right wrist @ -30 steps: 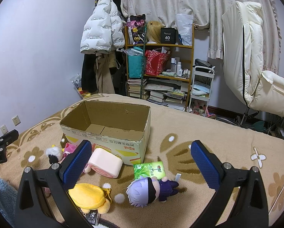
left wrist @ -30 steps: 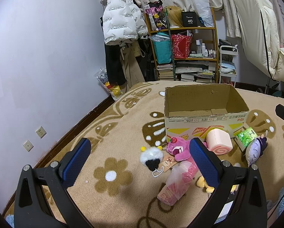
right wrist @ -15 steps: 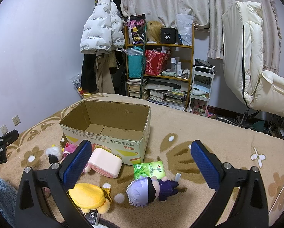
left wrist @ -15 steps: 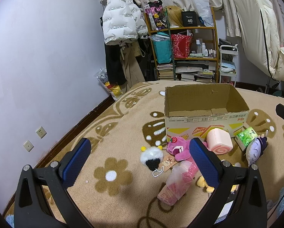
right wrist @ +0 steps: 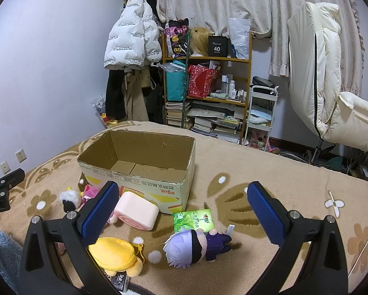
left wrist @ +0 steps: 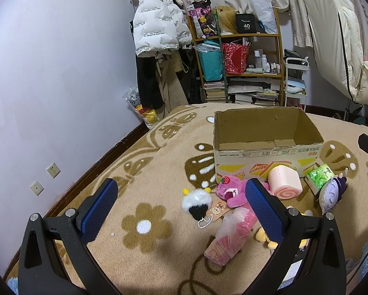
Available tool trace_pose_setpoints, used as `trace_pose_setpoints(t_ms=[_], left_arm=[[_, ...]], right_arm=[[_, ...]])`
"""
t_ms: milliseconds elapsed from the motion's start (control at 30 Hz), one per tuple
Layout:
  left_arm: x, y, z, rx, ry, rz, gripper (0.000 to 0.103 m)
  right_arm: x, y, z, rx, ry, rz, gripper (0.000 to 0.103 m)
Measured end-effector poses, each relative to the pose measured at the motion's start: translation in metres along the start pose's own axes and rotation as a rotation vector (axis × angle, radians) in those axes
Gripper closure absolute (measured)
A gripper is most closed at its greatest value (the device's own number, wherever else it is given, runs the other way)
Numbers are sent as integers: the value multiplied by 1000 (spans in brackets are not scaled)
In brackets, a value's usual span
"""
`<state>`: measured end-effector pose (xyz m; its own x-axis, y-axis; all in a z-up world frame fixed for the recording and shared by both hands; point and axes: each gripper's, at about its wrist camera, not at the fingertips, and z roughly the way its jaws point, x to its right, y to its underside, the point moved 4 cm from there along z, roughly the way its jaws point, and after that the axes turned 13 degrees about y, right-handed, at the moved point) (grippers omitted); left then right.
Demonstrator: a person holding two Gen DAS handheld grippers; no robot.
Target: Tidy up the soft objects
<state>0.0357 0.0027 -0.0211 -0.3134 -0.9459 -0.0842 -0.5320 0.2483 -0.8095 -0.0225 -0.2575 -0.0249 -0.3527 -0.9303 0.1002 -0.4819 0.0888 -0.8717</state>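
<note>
Nothing is packed yet: the cardboard box (right wrist: 144,164) sits empty on the flowered rug (left wrist: 139,172), and both tools hover with nothing held. The left gripper (left wrist: 181,204) has its fingers wide apart, as does the right gripper (right wrist: 182,207). The soft toys lie strewn before the box: a pink roll cushion (right wrist: 137,212) touching its front wall, a white-haired doll (right wrist: 191,245) and a yellow plush (right wrist: 115,255) nearer (the doll looks the easiest first pick for the right gripper). A green tissue pack (right wrist: 193,220) lies just beside the doll and could get pinched along with it.
</note>
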Motion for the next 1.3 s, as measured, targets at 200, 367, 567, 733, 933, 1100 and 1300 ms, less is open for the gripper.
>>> trace_pose_setpoints(t_ms=[200, 367, 567, 733, 933, 1100, 1300], left_arm=[[0, 0, 0, -1, 0, -1, 1], [0, 0, 0, 0, 0, 0, 1], [-1, 2, 2, -4, -4, 2, 1], [-1, 2, 2, -4, -3, 3, 1], [-2, 3, 2, -5, -3, 4, 1], [1, 5, 6, -15, -17, 10, 1], [2, 7, 13, -46, -37, 17, 1]], right_arm=[[0, 0, 0, 0, 0, -1, 0], [0, 0, 0, 0, 0, 0, 0], [0, 0, 1, 0, 0, -1, 0], [0, 0, 1, -2, 1, -1, 0], [-1, 1, 1, -2, 1, -2, 0], [-2, 1, 0, -3, 1, -3, 0], [-5, 4, -1, 5, 1, 3, 0]])
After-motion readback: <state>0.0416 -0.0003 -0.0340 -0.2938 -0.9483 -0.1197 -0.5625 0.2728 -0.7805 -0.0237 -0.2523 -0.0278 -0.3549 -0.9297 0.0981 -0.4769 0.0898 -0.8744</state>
